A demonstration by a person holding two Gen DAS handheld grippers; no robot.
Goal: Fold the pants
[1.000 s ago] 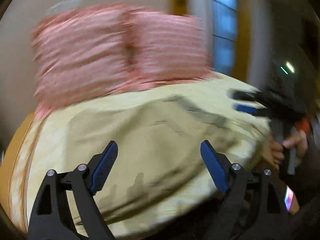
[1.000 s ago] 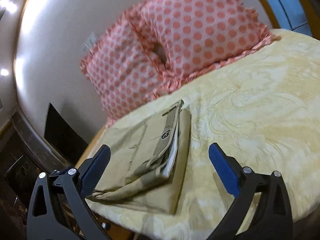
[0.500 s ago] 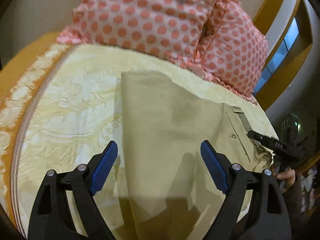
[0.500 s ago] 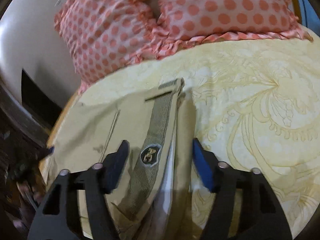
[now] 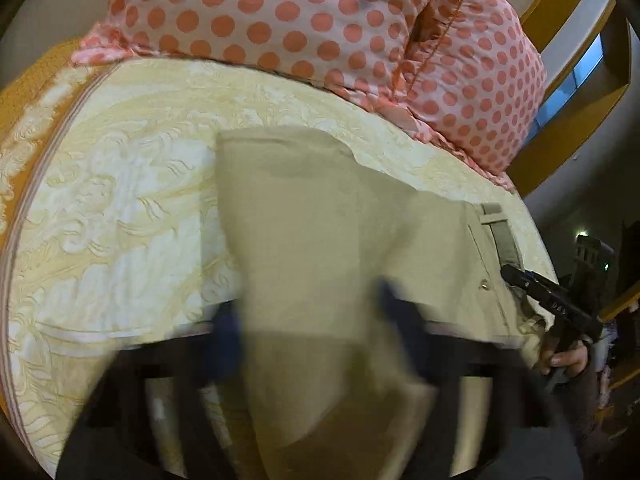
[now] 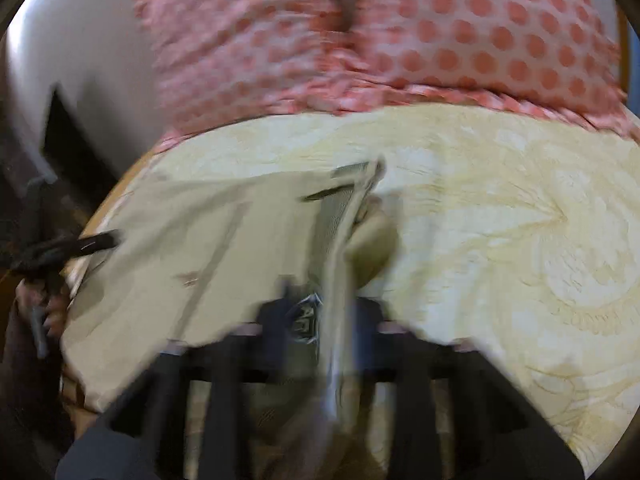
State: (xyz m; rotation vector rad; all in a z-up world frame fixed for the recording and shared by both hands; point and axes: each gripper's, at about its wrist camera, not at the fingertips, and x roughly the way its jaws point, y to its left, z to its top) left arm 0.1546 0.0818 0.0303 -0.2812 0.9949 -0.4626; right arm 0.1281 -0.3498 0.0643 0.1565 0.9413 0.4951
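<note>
Khaki pants (image 5: 332,240) lie partly folded on a yellow patterned bedspread (image 5: 120,208). In the left wrist view my left gripper (image 5: 308,332) is blurred, its blue fingers standing either side of the pants' folded end. In the right wrist view my right gripper (image 6: 320,320) is blurred with its fingers close together on the waistband (image 6: 336,216), near the dark label. The right gripper also shows at the far right of the left wrist view (image 5: 548,300), and the left gripper at the far left of the right wrist view (image 6: 68,248).
Two pink polka-dot pillows (image 5: 320,28) lie at the head of the bed behind the pants; they also show in the right wrist view (image 6: 400,40). The bed's edge (image 6: 120,200) runs along the pants' left side. A window (image 5: 572,84) is at the far right.
Both grippers have dropped onto the pants. The right jaws narrowed from wide open to nearly closed over the waistband. The left fingers have also moved closer together around the fabric.
</note>
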